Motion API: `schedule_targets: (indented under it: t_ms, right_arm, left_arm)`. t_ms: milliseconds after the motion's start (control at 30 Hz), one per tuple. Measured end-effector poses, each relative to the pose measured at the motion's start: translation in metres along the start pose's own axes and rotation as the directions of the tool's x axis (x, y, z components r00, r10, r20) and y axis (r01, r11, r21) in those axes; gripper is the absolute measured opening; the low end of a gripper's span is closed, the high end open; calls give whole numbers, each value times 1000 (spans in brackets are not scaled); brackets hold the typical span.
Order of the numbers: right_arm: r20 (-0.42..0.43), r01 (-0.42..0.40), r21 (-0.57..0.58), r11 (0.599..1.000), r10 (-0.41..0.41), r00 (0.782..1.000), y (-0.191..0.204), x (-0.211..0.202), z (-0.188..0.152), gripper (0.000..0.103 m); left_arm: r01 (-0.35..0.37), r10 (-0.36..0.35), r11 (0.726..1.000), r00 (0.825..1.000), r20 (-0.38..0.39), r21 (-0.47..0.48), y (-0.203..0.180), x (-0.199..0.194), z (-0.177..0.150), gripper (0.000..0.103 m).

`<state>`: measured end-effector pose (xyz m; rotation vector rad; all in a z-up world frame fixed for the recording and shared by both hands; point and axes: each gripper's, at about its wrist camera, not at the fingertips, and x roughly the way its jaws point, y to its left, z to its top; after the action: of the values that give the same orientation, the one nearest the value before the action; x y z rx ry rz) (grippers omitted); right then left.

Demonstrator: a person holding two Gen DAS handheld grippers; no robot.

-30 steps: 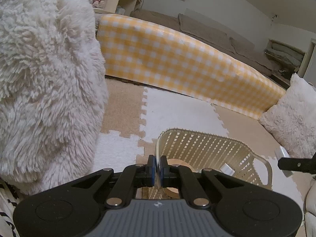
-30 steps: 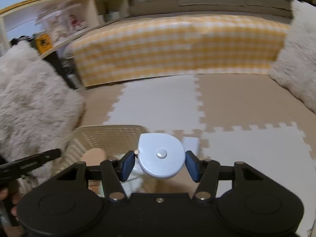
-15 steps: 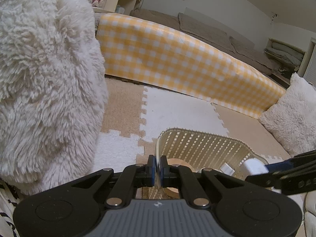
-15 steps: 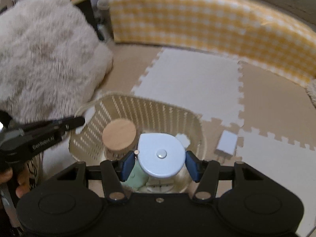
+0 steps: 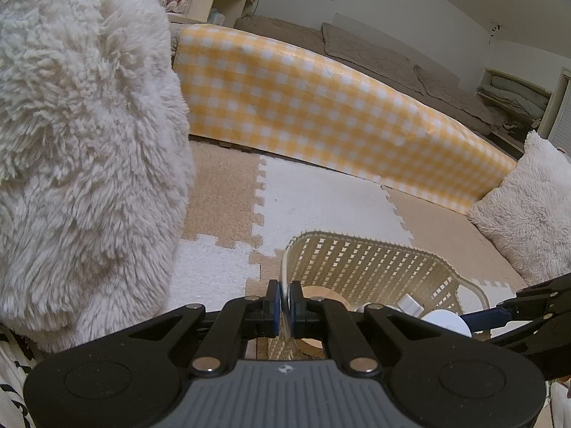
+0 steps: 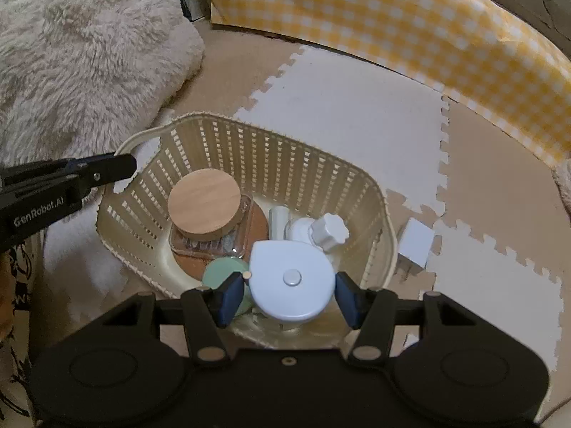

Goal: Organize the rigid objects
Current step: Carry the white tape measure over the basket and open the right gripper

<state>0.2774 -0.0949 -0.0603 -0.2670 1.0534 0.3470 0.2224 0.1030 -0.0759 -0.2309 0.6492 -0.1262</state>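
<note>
Over the cream slatted plastic basket (image 6: 378, 192), pale blue rounded tape measure (image 6: 291, 278) clamped in right gripper (image 6: 285, 294), basket rim pinched by fully closed left gripper (image 5: 284, 303).

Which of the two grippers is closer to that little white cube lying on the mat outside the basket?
Right. The right gripper hangs over the basket beside the white cube; the left gripper pinches the basket's far handle.

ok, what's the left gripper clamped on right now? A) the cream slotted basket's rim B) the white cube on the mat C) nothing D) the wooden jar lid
A: the left gripper is shut on the rim of the cream slotted plastic basket; the right wrist view shows its fingers at the basket's handle opening.
</note>
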Motion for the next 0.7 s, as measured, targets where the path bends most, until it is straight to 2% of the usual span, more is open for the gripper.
schedule_targets:
  t_ms: [267,400,500,700]
  right_arm:
    - [-4,48,-43,998,-49,999,5,-2,-2,57]
    - [-8,49,-33,998,-49,999,5,-1,-1,58]
    - [-4,39,-25,999,-39,999,5,-3,-1,64]
    - [0,41,-26,999,-41,999,6,-4,-2,64]
  left_arm:
    - [1,-1,1000,1000,0,-1,0,0,0,5]
    - [2,-2,1000,1000,-1,-1,0,0,0,5]
    - [0,0,1000,1000,-1,-2,0,0,0,5]
    - [0,0,1000,1000,-1,-1,0,0,0,5]
